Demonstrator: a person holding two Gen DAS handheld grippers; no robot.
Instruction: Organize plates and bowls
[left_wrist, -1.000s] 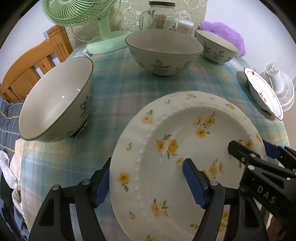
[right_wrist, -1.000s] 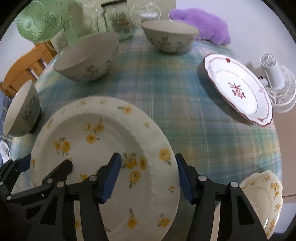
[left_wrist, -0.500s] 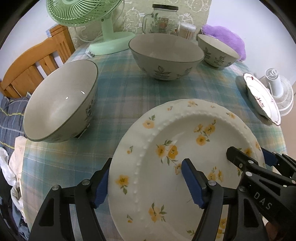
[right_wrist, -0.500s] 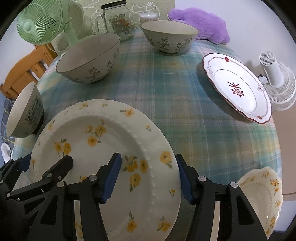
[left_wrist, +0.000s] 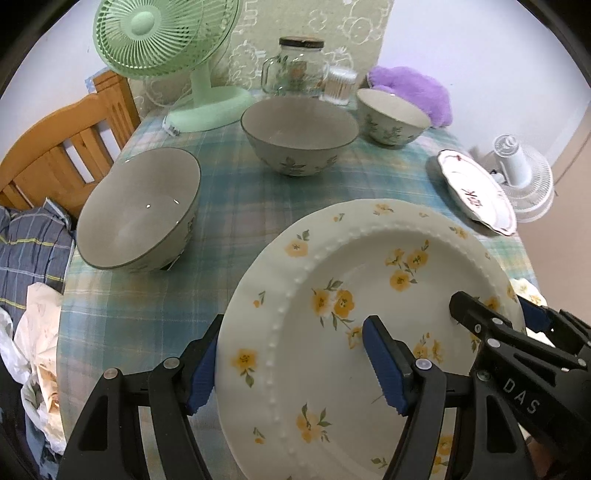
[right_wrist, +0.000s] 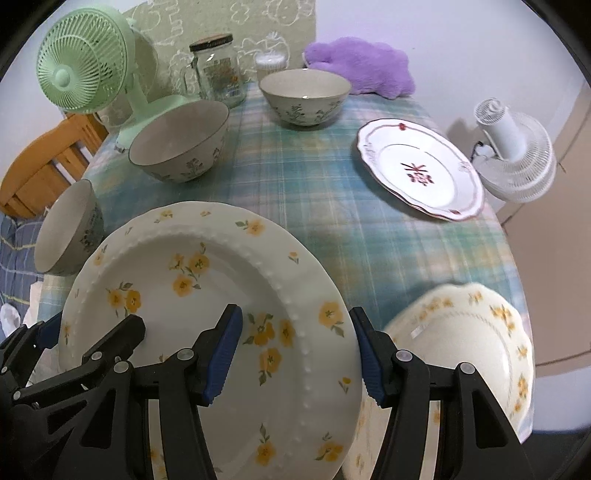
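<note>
A large white plate with yellow flowers (left_wrist: 369, 258) (right_wrist: 207, 236) hangs above the checked tablecloth. My left gripper (left_wrist: 291, 350) (right_wrist: 90, 330) is shut on its left rim, one finger under the edge and one on top. My right gripper (right_wrist: 295, 328) (left_wrist: 495, 310) is shut on the opposite rim. Below it at the near right lies a scalloped yellow-flower plate (right_wrist: 472, 332). A red-patterned plate (right_wrist: 417, 170) (left_wrist: 476, 192) lies at the right. Three leaf-patterned bowls stand on the cloth: one tilted at the left (left_wrist: 136, 210), one in the middle (left_wrist: 299, 136), one at the back (left_wrist: 391, 118).
A green fan (left_wrist: 162, 37), a glass jar (left_wrist: 295, 66), a swab pot (left_wrist: 338, 85) and a purple plush (left_wrist: 410, 88) line the back edge. A white fan (left_wrist: 524, 177) stands off the right edge. A wooden chair (left_wrist: 55, 147) and bedding are at the left.
Both grippers have risen with the flowered plate between them; the table and bowls look farther off, and the scalloped plate beneath shows more.
</note>
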